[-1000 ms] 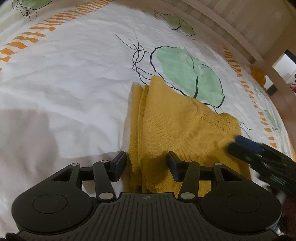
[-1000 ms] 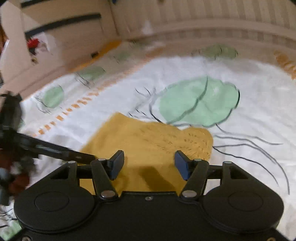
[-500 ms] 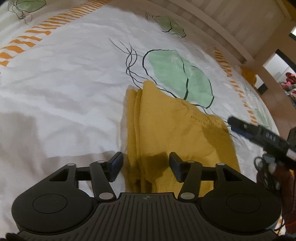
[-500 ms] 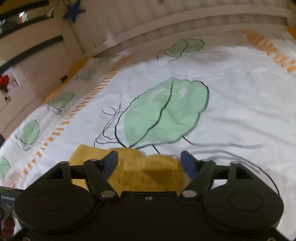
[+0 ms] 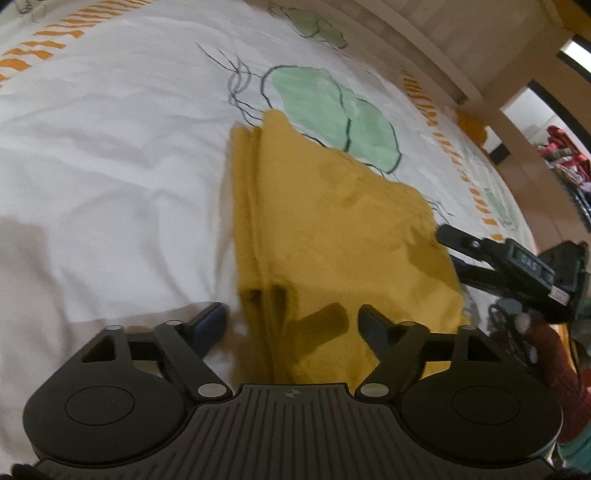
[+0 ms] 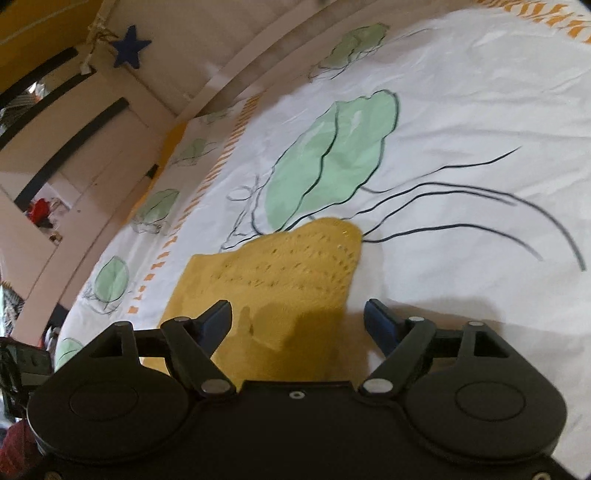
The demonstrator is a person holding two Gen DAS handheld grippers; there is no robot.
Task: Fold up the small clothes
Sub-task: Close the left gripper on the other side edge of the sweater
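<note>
A mustard-yellow knitted garment [image 5: 332, 229] lies folded into a long strip on the white bed cover [image 5: 110, 147]. My left gripper [image 5: 291, 319] is open, just above the near end of the garment, one finger on each side of its layered left edge. My right gripper [image 6: 297, 317] is open and empty, hovering over the garment's eyelet-patterned end [image 6: 288, 266]. In the left wrist view the right gripper [image 5: 458, 251] shows at the garment's right edge.
The cover carries green leaf prints [image 5: 332, 107] and orange dashed stripes [image 5: 55, 33]. A wooden bed rail [image 5: 461, 48] runs along the far side. A blue star [image 6: 130, 46] hangs on the wall near cupboards [image 6: 74, 147].
My right gripper has swung round from beside the garment to its end and come lower. My left gripper has drawn back a little towards the near end. Both stay open.
</note>
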